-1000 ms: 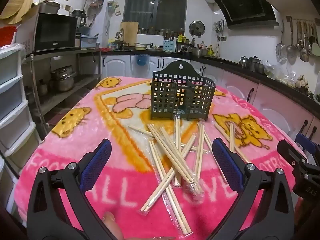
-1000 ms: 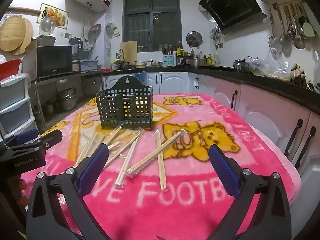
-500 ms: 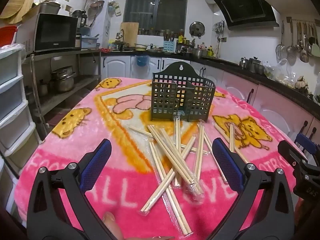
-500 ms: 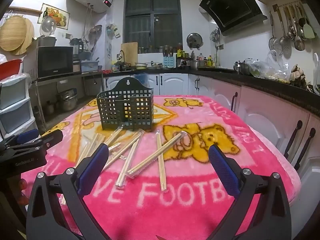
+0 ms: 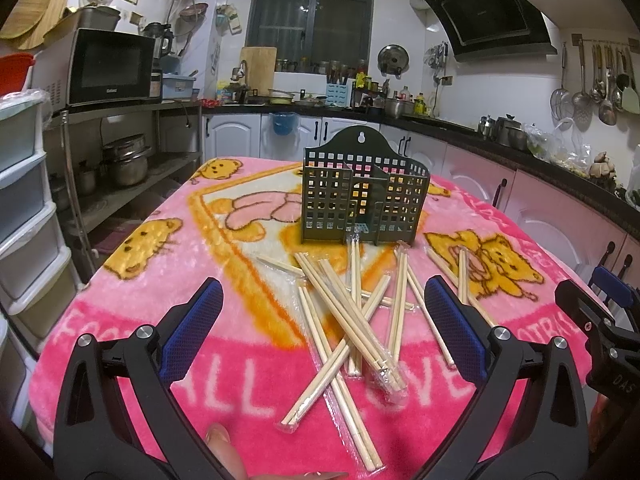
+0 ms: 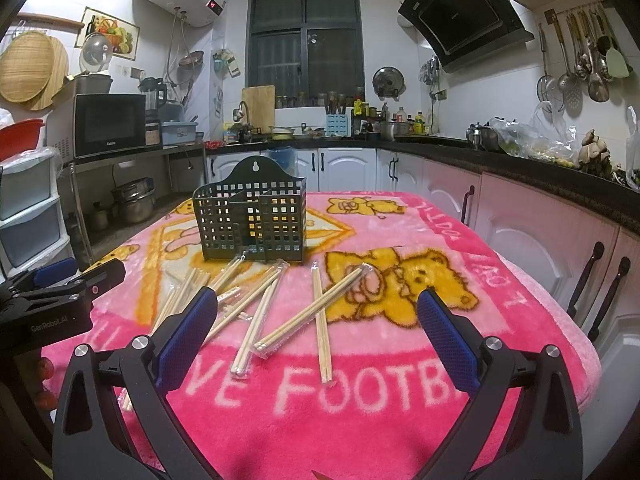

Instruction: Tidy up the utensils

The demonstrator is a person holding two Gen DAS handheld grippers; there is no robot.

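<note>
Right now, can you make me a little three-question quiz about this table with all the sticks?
1. True or false: some chopsticks already stand inside the dark basket.
2. Pick one: the chopsticks lie (a) in front of the basket, (b) behind it, (c) on the microwave.
3. Fill in: both the left gripper and the right gripper have jaws that are ____ and hold nothing.

Key: 1 false, they all lie on the pink blanket. 2 (a). 3 open.
</note>
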